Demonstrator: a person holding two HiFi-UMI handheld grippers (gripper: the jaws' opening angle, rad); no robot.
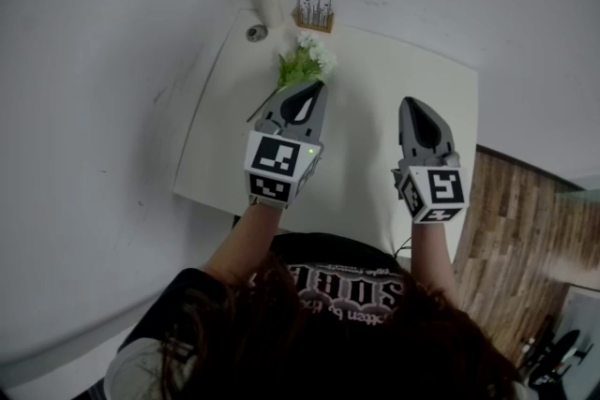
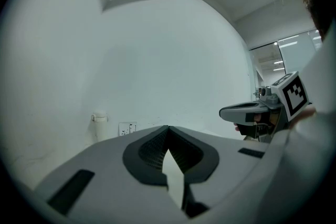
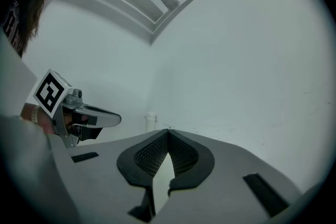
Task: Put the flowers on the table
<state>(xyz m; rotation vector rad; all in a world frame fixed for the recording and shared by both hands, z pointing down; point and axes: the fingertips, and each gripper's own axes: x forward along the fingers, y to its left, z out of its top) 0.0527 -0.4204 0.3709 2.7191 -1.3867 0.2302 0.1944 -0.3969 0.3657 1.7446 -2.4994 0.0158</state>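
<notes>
Item: white tabletop (image 1: 394, 89), smooth, with rounded corners, set against a plain white wall (image 1: 112, 61). A wood-plank floor (image 1: 516, 229) lay to its right.

Item: flowers (image 1: 307, 61), on the tabletop just ahead of my left claw (image 1: 309, 89). Their long axis ran diagonally, with small white blossoms toward the wall and a thin stem trailing toward the near left edge. The leaves were green and feathery.

My left claw was pressed together on nothing. My right claw (image 1: 413, 104) was likewise closed and empty.
</notes>
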